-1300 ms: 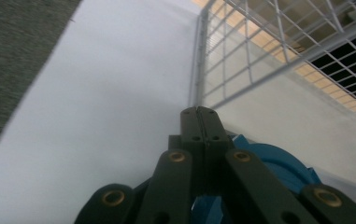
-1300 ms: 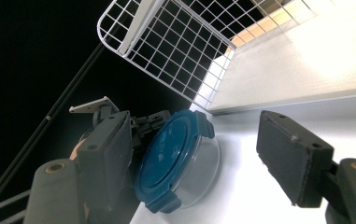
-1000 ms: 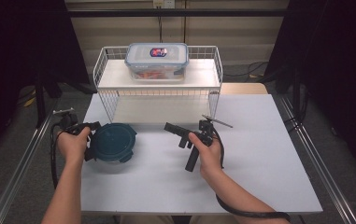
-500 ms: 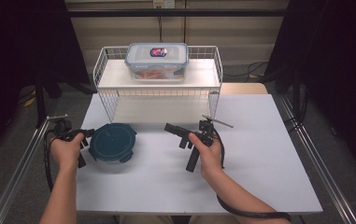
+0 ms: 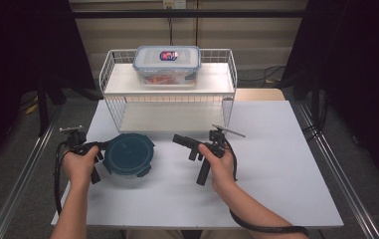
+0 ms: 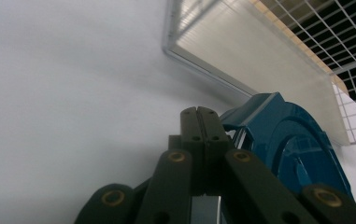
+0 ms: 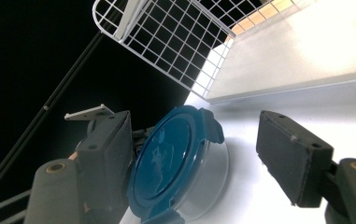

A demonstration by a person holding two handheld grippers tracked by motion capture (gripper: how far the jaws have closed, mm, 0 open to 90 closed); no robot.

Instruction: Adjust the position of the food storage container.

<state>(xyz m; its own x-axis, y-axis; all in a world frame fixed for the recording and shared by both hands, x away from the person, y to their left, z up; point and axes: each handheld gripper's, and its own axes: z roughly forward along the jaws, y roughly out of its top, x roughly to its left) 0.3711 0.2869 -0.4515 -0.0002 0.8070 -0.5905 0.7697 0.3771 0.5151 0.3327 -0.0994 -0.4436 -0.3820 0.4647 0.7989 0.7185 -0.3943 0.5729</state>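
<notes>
Left gripper sits at lower left of the high view, jaws pressed together with nothing between them, tips just beside the left rim of the round container. Left gripper view confirms: the two black jaws meet flush at centre frame, and the container's blue lid lies to their right, a lid clasp close to the tips.

Right gripper is at centre of the high view, jaws spread wide, pointing left toward the container but apart from it. Right gripper view: the container shows between the open jaws, farther off.

Container rests on the white table, in front of the wire rack. A rectangular lidded box sits on the rack's upper shelf, top centre of frame.
</notes>
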